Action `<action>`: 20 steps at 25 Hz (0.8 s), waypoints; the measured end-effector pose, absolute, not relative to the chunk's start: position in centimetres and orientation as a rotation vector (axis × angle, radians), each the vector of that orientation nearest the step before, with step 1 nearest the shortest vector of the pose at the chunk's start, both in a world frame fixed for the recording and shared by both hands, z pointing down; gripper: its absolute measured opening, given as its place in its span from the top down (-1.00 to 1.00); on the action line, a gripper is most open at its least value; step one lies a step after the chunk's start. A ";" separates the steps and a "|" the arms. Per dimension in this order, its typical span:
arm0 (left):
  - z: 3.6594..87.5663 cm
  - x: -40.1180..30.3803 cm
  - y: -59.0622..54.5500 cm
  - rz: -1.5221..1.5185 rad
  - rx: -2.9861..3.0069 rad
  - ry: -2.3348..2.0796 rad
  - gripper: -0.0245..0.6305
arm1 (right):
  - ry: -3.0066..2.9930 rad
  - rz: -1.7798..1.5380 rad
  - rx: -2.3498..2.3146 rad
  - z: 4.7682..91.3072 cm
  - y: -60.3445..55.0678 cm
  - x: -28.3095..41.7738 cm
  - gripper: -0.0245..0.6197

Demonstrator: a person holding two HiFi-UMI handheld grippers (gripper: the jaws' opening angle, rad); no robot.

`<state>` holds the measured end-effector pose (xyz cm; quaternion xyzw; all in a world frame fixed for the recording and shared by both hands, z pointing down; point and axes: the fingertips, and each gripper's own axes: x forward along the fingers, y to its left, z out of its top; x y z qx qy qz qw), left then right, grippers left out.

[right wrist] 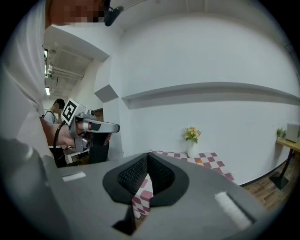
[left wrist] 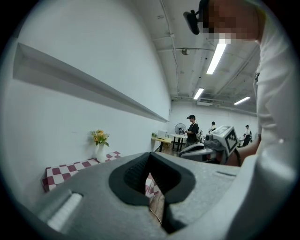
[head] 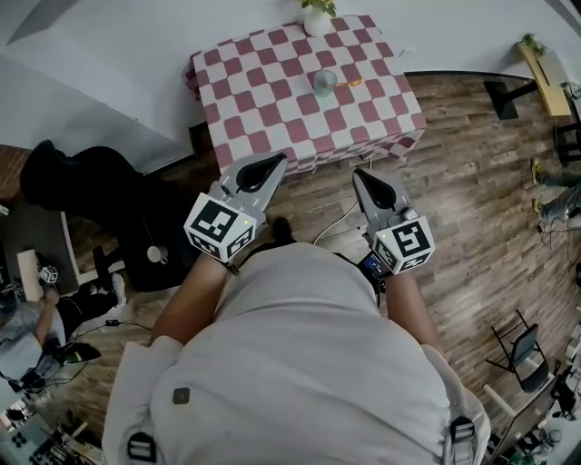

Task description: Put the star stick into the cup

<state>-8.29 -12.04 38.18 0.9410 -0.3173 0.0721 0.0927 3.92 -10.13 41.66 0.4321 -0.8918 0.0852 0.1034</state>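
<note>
- The person stands back from the checkered table (head: 263,109), with both tools held out in front of the body and neither one over the cloth.
- The left gripper (head: 275,162) has its jaws closed tip to tip, and nothing sits between them.
- The right gripper (head: 359,173) is the same: pads pressed together, empty.
- The cup (head: 324,83) stands upright on the table, past its middle.
- The star stick (head: 349,84), a small orange thing, lies flat on the cloth just beside the cup on its right. From here I cannot tell whether they touch.
- A vase of flowers (head: 317,18) stands at the far edge, well apart from the cup.
- The task looks not yet begun, so the risks lie ahead:
  - The jaws must open before any pick; a closed tip would only push the stick away.
  - The stick lies so near the cup that a wide jaw could knock the cup over.
  - Pinching something this thin off cloth may snag the fabric.
  - A cable (head: 338,221) runs across the floor towards the table and could catch a foot on the approach.
</note>
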 end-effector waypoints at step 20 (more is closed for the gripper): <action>39.0 0.6 0.8 0.167 2.736 -1.093 0.92 | -2.758 0.212 1.143 40.7 2.4 14.0 0.90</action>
